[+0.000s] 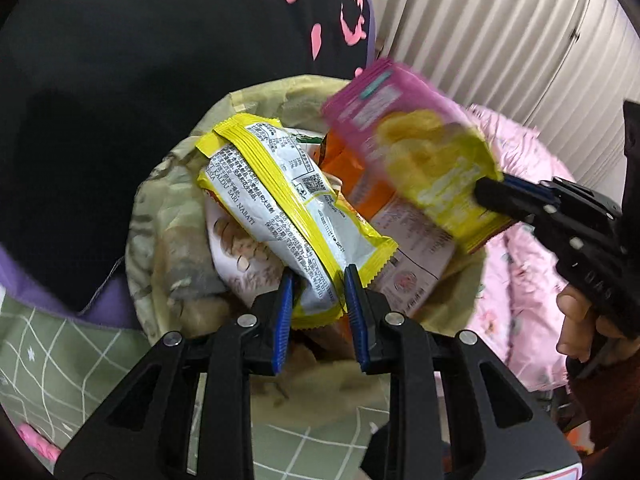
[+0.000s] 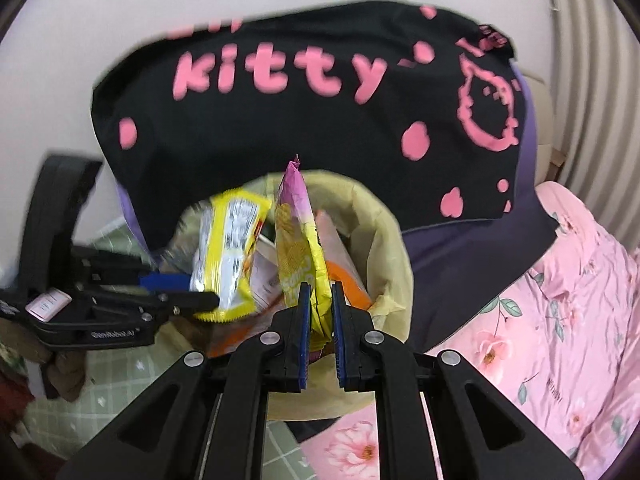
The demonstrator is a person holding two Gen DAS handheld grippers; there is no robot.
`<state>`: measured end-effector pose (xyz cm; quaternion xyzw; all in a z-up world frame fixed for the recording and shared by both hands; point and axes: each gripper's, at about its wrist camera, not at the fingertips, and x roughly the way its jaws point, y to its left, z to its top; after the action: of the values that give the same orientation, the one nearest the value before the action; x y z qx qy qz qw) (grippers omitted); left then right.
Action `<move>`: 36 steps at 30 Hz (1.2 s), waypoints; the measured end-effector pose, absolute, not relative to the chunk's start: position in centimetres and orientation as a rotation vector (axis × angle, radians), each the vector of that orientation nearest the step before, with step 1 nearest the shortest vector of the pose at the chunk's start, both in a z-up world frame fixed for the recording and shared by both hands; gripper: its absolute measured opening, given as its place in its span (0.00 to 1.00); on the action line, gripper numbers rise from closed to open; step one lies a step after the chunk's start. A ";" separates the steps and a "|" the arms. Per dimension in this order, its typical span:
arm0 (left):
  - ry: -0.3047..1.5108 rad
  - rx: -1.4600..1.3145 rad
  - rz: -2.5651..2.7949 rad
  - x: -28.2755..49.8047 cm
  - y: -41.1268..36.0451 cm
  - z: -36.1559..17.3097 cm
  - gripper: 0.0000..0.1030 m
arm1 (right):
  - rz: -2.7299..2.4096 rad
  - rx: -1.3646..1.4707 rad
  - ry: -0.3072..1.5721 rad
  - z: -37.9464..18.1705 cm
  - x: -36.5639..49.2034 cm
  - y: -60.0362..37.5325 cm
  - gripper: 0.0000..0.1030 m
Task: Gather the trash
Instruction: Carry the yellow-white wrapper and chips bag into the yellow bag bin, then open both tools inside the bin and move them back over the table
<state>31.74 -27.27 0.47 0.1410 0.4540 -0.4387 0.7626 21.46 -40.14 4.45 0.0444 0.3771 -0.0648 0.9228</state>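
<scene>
Left gripper [image 1: 318, 280] clamps yellow wrapper [image 1: 288, 200] | right view: "kitty" cloth [image 2: 304, 92]

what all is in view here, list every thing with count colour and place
yellow and white wrapper: 1, yellow edged, in the left gripper over the bin
pink and yellow wrapper: 1, in the right gripper over the bin
trash bin: 1, pale yellow liner, centre, wrappers already inside
orange wrapper: 1, inside the bin
black cloth: 1, pink lettering, behind the bin
pink floral bedding: 1, beside the bin
green grid sheet: 1, under the bin
left gripper: black, blue pads
right gripper: black, blue pads
</scene>
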 end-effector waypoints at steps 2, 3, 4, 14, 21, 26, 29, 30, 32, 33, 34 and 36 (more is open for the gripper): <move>0.988 0.316 -0.957 32.0 -27.7 0.3 0.23 | -0.118 0.078 0.807 3.4 22.6 -40.2 0.10; 0.989 0.315 -0.964 32.1 -27.9 0.2 0.23 | -0.113 0.068 0.814 3.0 23.1 -40.3 0.10; 0.990 0.316 -0.967 32.2 -28.0 0.2 0.23 | -0.114 0.054 0.818 2.8 23.5 -40.3 0.10; 1.013 0.259 -0.993 32.8 -27.6 -0.3 0.23 | -0.117 0.079 0.822 1.9 23.9 -41.4 0.10; 1.024 0.201 -1.025 32.3 -25.8 0.2 0.23 | -0.121 0.113 0.813 2.0 23.1 -41.2 0.10; 1.032 0.189 -1.038 32.2 -25.6 0.3 0.24 | -0.135 0.116 0.818 1.9 22.9 -40.8 0.11; 1.029 0.171 -1.052 32.2 -25.6 0.6 0.25 | -0.148 0.111 0.813 2.0 22.8 -40.8 0.11; 1.027 0.165 -1.052 32.2 -25.5 0.7 0.25 | -0.153 0.105 0.811 2.0 22.8 -40.7 0.11; 1.024 0.152 -1.050 32.1 -25.2 1.0 0.27 | -0.158 0.100 0.812 2.0 22.8 -40.7 0.11; 1.019 0.145 -1.048 32.1 -25.1 1.1 0.28 | -0.158 0.099 0.812 2.0 22.8 -40.7 0.11; 1.012 0.136 -1.044 32.1 -24.9 1.2 0.32 | -0.159 0.096 0.811 2.0 22.8 -40.6 0.12; 0.995 0.117 -1.032 32.1 -24.5 1.5 0.37 | -0.169 0.084 0.809 2.0 22.8 -40.6 0.17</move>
<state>32.07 -24.51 1.54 0.0536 0.4555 -0.4727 0.7525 22.78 -40.55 1.95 0.0408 0.3932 -0.0820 0.9149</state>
